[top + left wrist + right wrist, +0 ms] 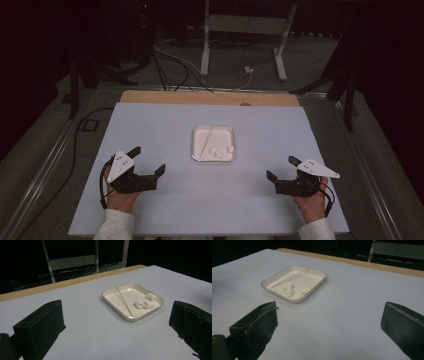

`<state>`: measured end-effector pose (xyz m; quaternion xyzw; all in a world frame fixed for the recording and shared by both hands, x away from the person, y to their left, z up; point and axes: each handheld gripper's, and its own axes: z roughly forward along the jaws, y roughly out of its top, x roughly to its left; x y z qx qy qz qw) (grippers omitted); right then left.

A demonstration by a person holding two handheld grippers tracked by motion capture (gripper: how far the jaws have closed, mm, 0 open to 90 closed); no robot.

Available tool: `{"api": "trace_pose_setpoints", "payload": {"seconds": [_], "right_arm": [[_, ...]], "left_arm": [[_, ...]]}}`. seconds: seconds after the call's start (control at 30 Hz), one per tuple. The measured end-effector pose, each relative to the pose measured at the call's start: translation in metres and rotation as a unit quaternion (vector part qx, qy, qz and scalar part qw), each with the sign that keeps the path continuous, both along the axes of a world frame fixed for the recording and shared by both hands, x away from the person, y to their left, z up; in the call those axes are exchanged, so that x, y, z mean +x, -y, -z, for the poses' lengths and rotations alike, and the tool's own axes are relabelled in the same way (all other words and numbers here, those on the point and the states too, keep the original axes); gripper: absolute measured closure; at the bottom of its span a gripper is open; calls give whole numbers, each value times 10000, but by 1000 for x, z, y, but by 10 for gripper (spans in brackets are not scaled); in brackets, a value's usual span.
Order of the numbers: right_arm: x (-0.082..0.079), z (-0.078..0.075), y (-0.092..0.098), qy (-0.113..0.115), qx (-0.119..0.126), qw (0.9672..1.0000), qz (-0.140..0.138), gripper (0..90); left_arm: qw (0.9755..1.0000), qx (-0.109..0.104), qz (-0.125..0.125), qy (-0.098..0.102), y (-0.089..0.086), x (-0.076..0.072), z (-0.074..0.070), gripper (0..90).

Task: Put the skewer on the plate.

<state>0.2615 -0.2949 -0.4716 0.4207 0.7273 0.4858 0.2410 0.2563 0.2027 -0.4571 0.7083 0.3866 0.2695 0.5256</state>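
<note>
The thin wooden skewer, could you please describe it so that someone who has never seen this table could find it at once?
At the middle of the pale table sits a shallow white tray. The skewer lies slantwise in it, one end resting on the rim. It is the tray's one long, straight, tan thing; its neighbours are small white lumps.

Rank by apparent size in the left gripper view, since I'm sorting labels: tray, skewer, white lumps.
1. Tray, largest.
2. Skewer, long but thin, lying across the tray.
3. White lumps, smallest; the three look alike in size, so I won't rank them.
</note>
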Motion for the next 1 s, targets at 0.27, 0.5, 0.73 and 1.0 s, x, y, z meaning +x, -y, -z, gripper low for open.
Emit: {"api": "trace_pose_setpoints", "payload": {"seconds": [0.27,0.5,0.73,1.0], "right_arm": [[-5,1,9,102,49,9999,104,12],[-9,3,16,188,99,9996,190,12],[-10,4,22,214,133,9993,272,12],[-9,6,24,213,109,9991,337,12]], "left_arm": [[9999,-32,-164,17,-16,-12,5,7],[9997,-11,-229,15,-25,-19,10,7],[9994,-189,-278,78,-33,-23,11,7],[9987,-232,-450,53,-37,-21,15,7]]}}
